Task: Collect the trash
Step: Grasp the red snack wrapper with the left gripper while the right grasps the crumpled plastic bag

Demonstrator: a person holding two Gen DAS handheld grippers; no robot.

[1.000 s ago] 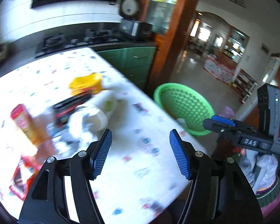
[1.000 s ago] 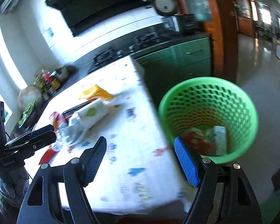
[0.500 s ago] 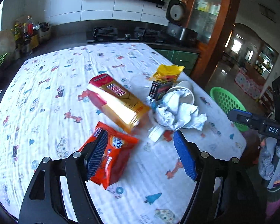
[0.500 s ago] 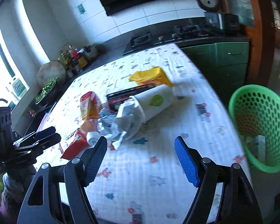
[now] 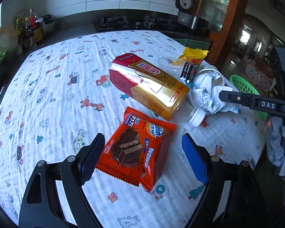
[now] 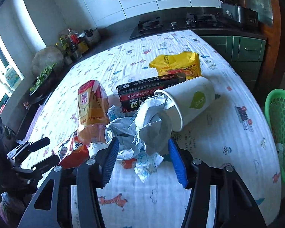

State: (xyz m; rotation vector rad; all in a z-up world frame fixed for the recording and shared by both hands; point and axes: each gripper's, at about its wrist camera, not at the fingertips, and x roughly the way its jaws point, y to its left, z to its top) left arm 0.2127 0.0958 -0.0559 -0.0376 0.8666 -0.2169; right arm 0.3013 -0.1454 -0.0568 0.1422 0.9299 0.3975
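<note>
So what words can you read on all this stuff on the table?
"DAS": white letters on the black right tool seen from the left camera.
Orange snack packet: Chinese writing and a blue logo, too distorted to read surely.
Red and gold bottle: Chinese characters, unreadable to me.
Black box: Chinese print with "AB" near its end, the rest blurred.
Paper cup: a green leaf mark, words too small.
Yellow packet: print too small.
</note>
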